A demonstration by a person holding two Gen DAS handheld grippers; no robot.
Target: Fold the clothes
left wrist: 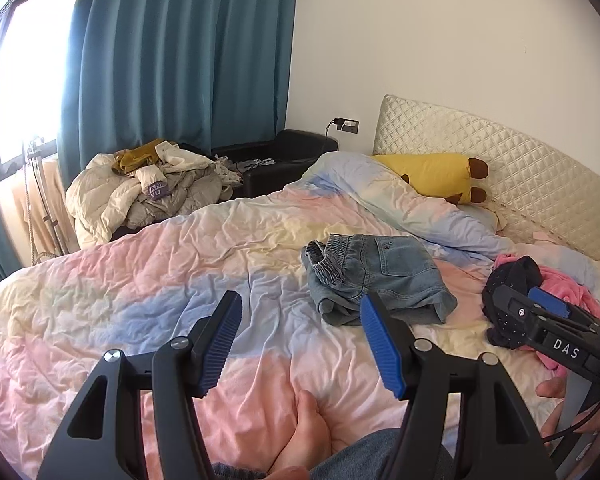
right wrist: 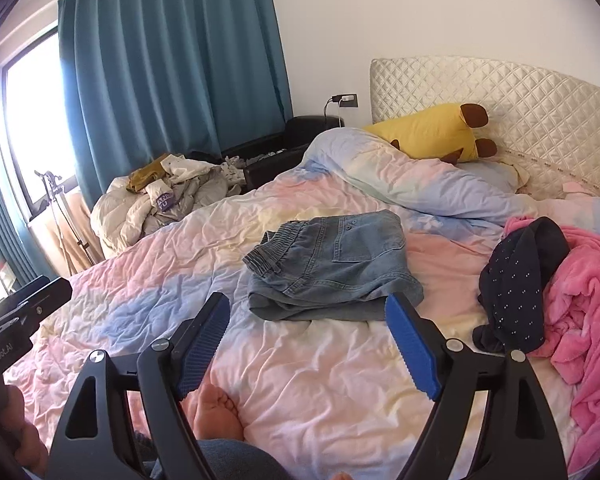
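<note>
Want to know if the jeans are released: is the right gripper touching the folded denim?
Apart. The right wrist view shows the right gripper open over bare duvet, the folded denim lying beyond its fingertips.

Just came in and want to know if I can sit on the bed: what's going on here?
A person sitting on the bed holds a two-finger gripper in each hand, folding clothes. Both the left gripper and the right gripper are open and hold nothing. A pair of denim shorts lies folded on the pastel duvet ahead of them. To the right, a dark dotted garment lies against a pink fleece garment, both still in a heap.
</note>
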